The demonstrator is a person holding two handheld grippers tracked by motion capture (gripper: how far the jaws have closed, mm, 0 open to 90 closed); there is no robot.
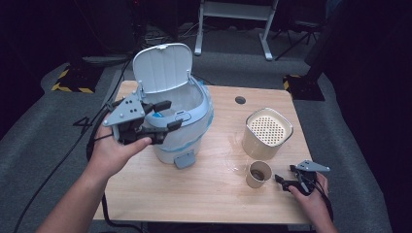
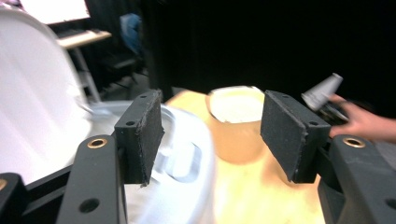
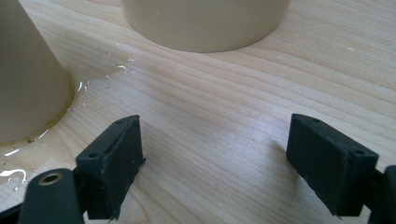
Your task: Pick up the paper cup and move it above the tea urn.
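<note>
Rice cooker (image 1: 182, 121), white and pale blue, sits left of centre on the table (image 1: 209, 194) with its lid (image 1: 163, 68) standing open and upright at the back; left gripper (image 1: 164, 115) hovers at the near-left rim of the open pot, fingers (image 2: 140, 135) apart with nothing between them, no contact I can confirm, left gripper view is blurred. Step in hand looks like an approach to the cooker body or its rim, maybe toward the lid to shut it, can't tell which. Right gripper (image 1: 281, 178) rests low at the near-right of the table, fingers (image 3: 116, 158) spread and empty over bare wood, just right of the small beige cup (image 1: 258, 174). Beige container (image 1: 268, 133) with a perforated insert stands just behind the cup, apart from the cooker. Next move, my guess: left hand needs to line up on one cooker part and close squarely; the smooth rounded plastic may slip; right hand could take the cup, which needs a small shift left. Water is spilled on the wood around the cup base and toward the container, so the cup may slide. Table is light wood with a cable hole at the back, on grey carpet; room is dark, white desk legs behind, yellow-black hazard tape on the floor at left and right
</note>
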